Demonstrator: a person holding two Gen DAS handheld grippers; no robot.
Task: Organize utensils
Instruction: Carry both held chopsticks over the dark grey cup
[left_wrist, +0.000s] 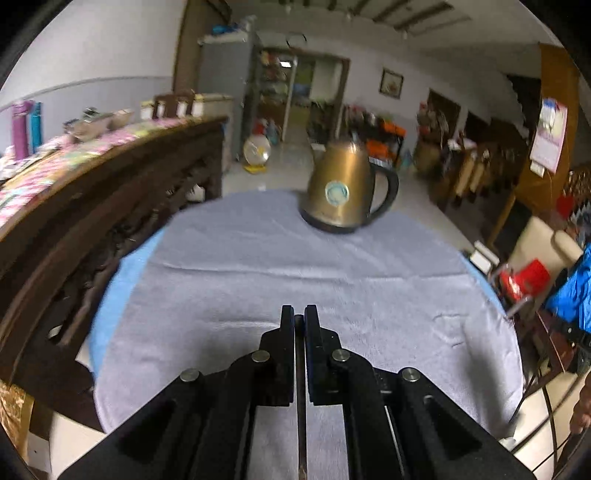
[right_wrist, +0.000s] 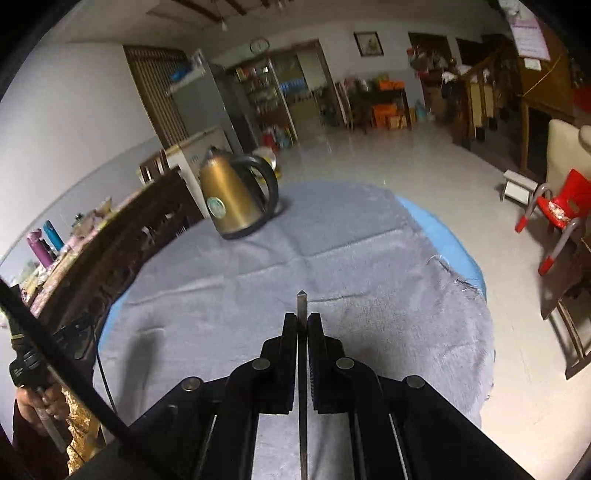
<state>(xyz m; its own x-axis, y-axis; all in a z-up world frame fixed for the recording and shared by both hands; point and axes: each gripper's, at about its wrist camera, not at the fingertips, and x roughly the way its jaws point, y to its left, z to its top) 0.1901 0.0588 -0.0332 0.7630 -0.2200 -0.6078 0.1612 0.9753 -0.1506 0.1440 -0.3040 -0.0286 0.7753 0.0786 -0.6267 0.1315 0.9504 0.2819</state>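
Note:
My left gripper (left_wrist: 299, 312) is shut on a thin dark utensil handle (left_wrist: 300, 424) that runs back between the fingers; only its rounded tip shows at the front. My right gripper (right_wrist: 302, 317) is shut on a thin metal utensil (right_wrist: 301, 306) whose pointed tip sticks out past the fingertips. Both grippers hover over a round table covered with a grey cloth (left_wrist: 258, 266), also in the right wrist view (right_wrist: 332, 258). I cannot tell what kind of utensil each one is.
A bronze electric kettle (left_wrist: 341, 188) stands at the far side of the table, also in the right wrist view (right_wrist: 236, 199). A dark carved wooden bench (left_wrist: 92, 206) borders the table's left. A red child's chair (right_wrist: 557, 210) stands on the floor to the right.

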